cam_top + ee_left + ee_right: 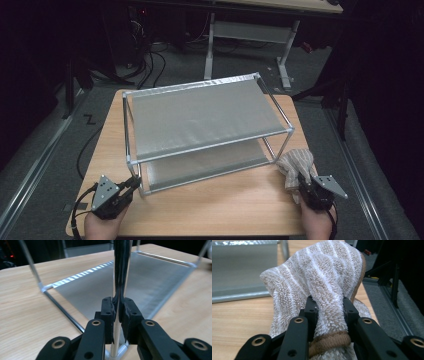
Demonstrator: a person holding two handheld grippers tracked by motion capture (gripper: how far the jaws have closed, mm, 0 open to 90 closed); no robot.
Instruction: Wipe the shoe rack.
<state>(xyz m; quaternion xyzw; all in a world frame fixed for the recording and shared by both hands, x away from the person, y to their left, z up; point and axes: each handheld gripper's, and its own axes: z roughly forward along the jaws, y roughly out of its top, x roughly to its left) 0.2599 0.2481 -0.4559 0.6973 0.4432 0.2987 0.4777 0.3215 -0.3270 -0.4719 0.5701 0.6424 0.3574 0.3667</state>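
A metal-framed rack [200, 117] with two grey fabric shelves stands on the wooden table [225, 210]. My left gripper [134, 183] is at the rack's front-left corner. In the left gripper view its jaws [119, 310] are shut on the thin upright post [121, 270] just above the lower corner joint. A beige towel with white stripes [296, 162] lies bunched at the rack's front-right corner. My right gripper [301, 181] is shut on it; in the right gripper view a fold of the towel [322, 277] is pinched between the pads [329, 308] and rises above them.
A strip of bare table runs along the near edge between my hands. Behind the table stands a white-legged desk [285, 50], with dark cables [150, 65] on the grey floor. The table's right edge is close beside the towel.
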